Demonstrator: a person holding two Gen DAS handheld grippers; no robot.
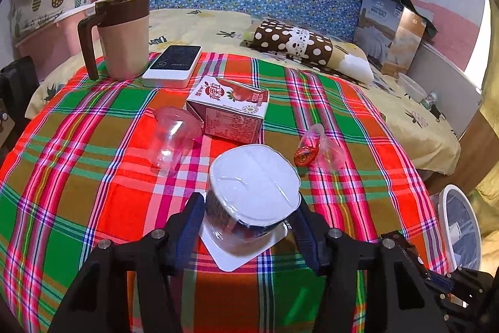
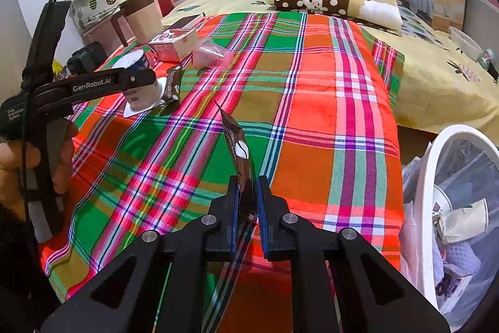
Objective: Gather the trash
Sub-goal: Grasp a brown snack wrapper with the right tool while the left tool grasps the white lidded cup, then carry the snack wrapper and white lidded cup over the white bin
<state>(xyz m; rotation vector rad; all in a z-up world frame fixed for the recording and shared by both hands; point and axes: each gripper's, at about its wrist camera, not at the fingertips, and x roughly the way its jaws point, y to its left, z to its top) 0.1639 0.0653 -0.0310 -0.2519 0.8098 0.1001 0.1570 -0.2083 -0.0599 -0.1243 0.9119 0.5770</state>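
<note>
My left gripper (image 1: 249, 208) stands with its jaws on both sides of an upturned yogurt cup (image 1: 254, 192) on the plaid cloth (image 1: 93, 177); whether the blue pads press it is not clear. The cup also shows in the right wrist view (image 2: 138, 83). My right gripper (image 2: 248, 199) is shut on a brown coffee sachet (image 2: 240, 155) and holds it upright above the cloth. More trash lies beyond: a strawberry milk carton (image 1: 229, 111), a clear plastic cup (image 1: 171, 136), a red wrapper in clear plastic (image 1: 308, 149) and a second brown sachet (image 2: 173, 83).
A white trash bin (image 2: 452, 208) with paper waste stands to the right of the table, seen also in the left wrist view (image 1: 458, 227). A beige mug (image 1: 121, 33) and a power bank (image 1: 173, 65) sit at the far left. A bed with a polka-dot pillow (image 1: 293, 43) lies behind.
</note>
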